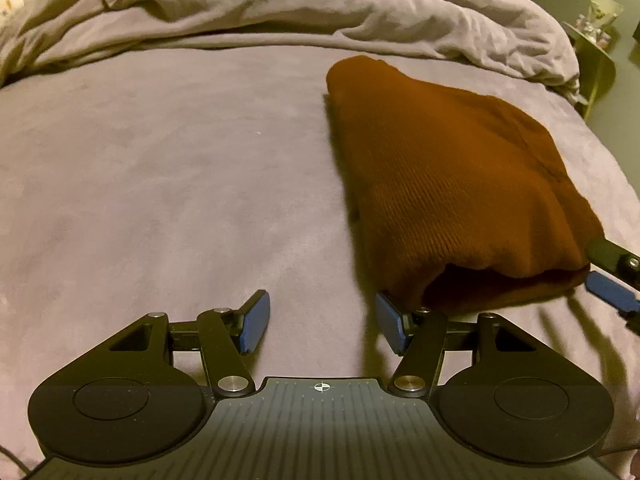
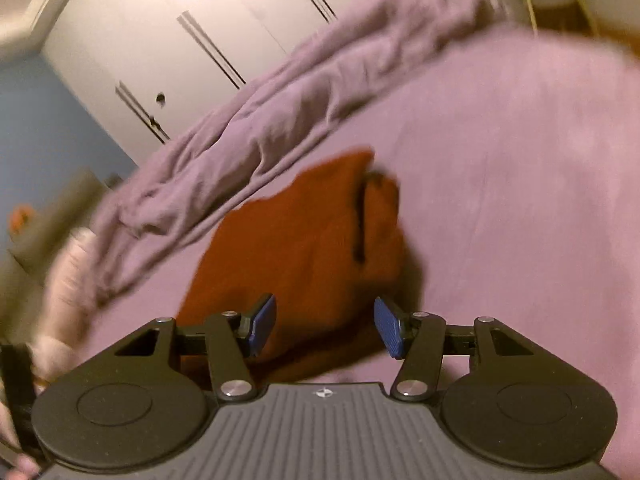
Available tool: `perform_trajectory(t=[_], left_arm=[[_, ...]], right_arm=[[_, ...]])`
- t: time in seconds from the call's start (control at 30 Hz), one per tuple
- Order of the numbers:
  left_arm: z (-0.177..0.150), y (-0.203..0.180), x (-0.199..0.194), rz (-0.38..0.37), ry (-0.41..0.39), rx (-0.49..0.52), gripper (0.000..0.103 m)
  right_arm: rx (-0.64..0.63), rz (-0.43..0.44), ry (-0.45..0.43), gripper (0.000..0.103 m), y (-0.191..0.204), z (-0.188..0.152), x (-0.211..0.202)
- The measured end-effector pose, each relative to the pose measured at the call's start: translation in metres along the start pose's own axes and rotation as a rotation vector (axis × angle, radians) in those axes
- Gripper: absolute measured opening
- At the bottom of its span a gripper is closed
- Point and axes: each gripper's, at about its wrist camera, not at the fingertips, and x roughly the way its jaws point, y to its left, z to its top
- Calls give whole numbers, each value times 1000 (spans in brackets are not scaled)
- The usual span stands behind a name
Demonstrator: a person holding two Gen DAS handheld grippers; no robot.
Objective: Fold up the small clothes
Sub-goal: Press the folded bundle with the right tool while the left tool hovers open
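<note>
Folded rust-brown garment (image 1: 452, 184) lies on purple bedsheet (image 1: 160, 184), both tongs open.

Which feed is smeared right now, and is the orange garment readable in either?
Right wrist view: motion-blurred, tilted, the orange garment soft-edged. Left wrist view: sharp but dim and warm-tinted, knit ribbing readable on the garment, dark shadow along its left edge on the purple bedcover.

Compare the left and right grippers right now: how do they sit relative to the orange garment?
The left gripper hangs over bare purple bedding, the orange garment beside its one pad; the right gripper has the garment's edge between its pads. The left view is sharp and level; the right is blurred and tilted. Both stand open, gripping nothing.
</note>
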Motion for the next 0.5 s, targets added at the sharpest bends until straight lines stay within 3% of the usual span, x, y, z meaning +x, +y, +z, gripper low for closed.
perform_trajectory(t=[0.2,0.23,0.3,0.43,0.5], left_arm=[[2,-15,4,105,-64,68,67],[3,-16,7,111,-59,62,66],[4,-18,11,110,-49,51,66],[2,-15,10,95,-37,50,67],[0,-11,11,78,-18,17,72]], right_arm=[[168,58,-25,53,-10,2,20],[184,58,-26,48,-10,2,24],[208,47,-17,34,-11,3,31],[269,90,4,32,-15,5,42],[269,113,0,37,-15,4,43]])
